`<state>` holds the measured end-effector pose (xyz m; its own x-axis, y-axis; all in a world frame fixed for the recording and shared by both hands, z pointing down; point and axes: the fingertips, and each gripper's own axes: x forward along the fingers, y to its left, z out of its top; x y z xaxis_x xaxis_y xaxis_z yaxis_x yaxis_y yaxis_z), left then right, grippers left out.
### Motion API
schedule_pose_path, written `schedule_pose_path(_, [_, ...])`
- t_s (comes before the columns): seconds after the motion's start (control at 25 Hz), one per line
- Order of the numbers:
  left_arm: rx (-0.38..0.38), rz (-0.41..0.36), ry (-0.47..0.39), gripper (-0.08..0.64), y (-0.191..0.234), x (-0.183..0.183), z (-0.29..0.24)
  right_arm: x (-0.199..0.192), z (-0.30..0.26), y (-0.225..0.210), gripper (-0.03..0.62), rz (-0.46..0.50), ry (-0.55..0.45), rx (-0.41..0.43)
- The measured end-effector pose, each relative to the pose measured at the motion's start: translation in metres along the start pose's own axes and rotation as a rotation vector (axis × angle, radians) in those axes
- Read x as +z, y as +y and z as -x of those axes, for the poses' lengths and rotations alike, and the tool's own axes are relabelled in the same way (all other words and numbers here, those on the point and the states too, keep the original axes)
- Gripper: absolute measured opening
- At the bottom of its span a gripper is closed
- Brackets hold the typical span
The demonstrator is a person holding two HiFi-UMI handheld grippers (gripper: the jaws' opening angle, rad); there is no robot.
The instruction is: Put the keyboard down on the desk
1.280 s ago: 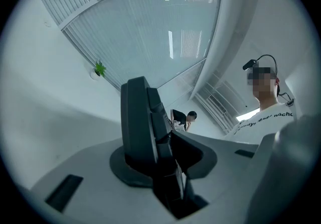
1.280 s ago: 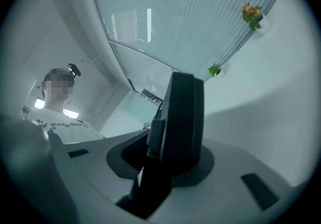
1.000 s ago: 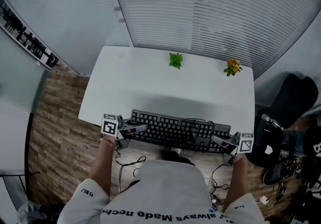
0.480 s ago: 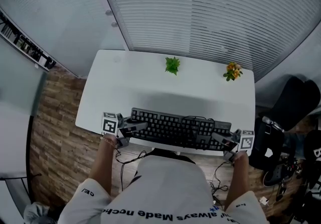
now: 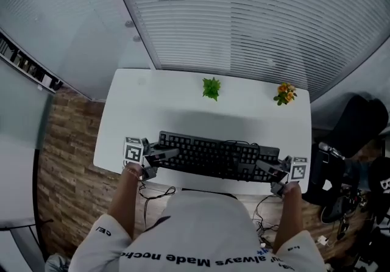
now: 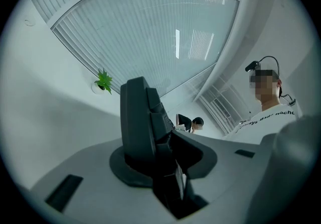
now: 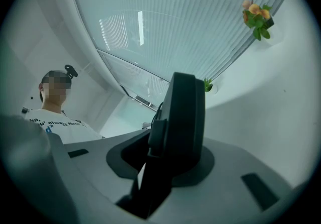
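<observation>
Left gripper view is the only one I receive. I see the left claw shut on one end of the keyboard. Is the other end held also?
Observer: Yes. The right claw is shut on the keyboard's other end.
Operator: Over which part of the desk is it?
Observer: Along the near edge, in front of the person.
Operator: Beside the green plant, what stands there?
Observer: Orange flowers, at the far right corner.

Both our arms reach forward — grippers turned inward.
Our left gripper (image 5: pixel 162 155) and right gripper (image 5: pixel 269 169) each clamp one end of the keyboard (image 5: pixel 213 156), jaws narrow.
</observation>
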<state>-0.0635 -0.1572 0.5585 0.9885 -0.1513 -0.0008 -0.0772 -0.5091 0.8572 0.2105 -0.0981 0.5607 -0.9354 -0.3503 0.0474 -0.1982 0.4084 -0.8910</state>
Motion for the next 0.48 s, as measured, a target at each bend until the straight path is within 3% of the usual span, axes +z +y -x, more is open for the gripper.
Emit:
schedule_pose_path(0.36, [0.034,0.018,0.001,0.143,0.024,0.012,0.006,0.011,-0.018,-0.014,0.127,-0.014,0.005,-0.027])
schedule_pose_path(0.48, [0.05,0.024,-0.001,0.147,0.037,0.011,0.005,0.011,-0.017,-0.029,0.14,-0.041,-0.007,-0.077])
